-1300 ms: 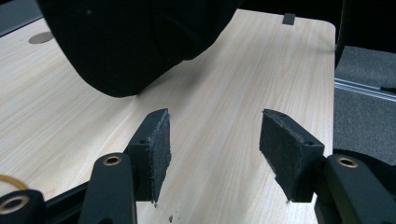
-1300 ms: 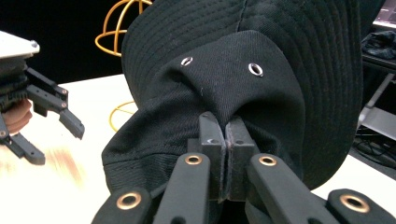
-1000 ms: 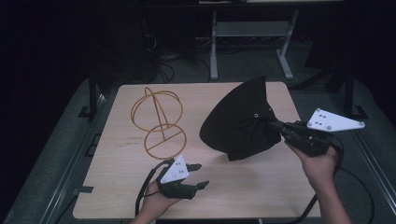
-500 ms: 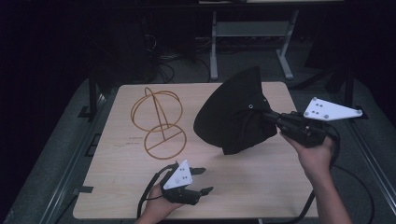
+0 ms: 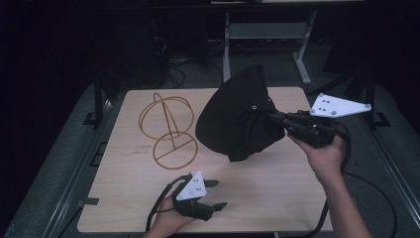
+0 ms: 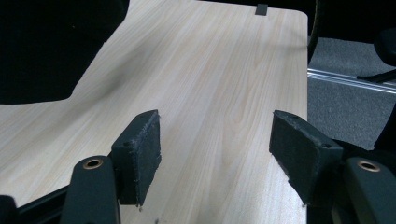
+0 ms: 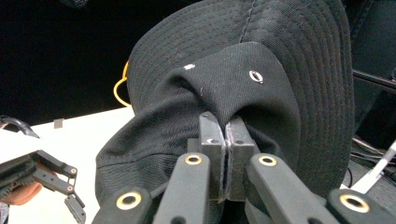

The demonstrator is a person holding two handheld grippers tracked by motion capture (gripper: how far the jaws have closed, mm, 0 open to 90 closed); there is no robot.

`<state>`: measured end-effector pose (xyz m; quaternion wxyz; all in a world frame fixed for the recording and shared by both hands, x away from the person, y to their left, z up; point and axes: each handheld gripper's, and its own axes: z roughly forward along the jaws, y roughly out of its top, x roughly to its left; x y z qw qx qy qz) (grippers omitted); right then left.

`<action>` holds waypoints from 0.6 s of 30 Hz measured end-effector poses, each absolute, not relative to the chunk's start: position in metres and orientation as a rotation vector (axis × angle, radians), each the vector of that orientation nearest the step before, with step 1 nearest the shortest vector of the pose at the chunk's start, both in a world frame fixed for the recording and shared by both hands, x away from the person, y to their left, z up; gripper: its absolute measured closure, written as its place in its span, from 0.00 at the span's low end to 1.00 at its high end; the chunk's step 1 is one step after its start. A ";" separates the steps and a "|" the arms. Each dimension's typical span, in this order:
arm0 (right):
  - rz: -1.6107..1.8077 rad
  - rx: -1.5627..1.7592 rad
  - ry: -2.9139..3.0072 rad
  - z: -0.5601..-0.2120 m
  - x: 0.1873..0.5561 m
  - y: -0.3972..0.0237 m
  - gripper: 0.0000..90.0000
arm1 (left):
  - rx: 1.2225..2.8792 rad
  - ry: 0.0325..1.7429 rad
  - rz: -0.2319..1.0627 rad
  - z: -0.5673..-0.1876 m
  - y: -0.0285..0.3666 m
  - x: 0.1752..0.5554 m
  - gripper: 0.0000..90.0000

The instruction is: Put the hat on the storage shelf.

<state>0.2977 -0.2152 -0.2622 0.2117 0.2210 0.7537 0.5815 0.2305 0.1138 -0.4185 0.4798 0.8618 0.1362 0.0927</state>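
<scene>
The right gripper [image 5: 277, 119] is clenched on the crown cloth of a black bucket hat [image 5: 237, 116] and holds it in the air over the right half of the table [image 5: 277, 198]. The left gripper [image 5: 214, 193] rests released near the front edge. Probably the hat is going to the wire hat stand [image 5: 168, 126] at the back-left part, so the next move calls for carrying it leftward and lowering its opening over the stand's top loop.

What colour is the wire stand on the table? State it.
The wire stand is golden yellow, clearest in the high view.
</scene>
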 end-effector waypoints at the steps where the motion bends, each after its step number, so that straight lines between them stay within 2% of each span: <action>1: 1.616 0.612 2.098 -0.261 0.298 -0.213 0.98 | 2.103 0.330 0.228 -0.419 0.114 0.231 0.36; 18: 1.625 0.551 2.148 -0.244 0.309 -0.187 0.98 | 2.117 0.342 0.229 -0.421 0.115 0.232 0.32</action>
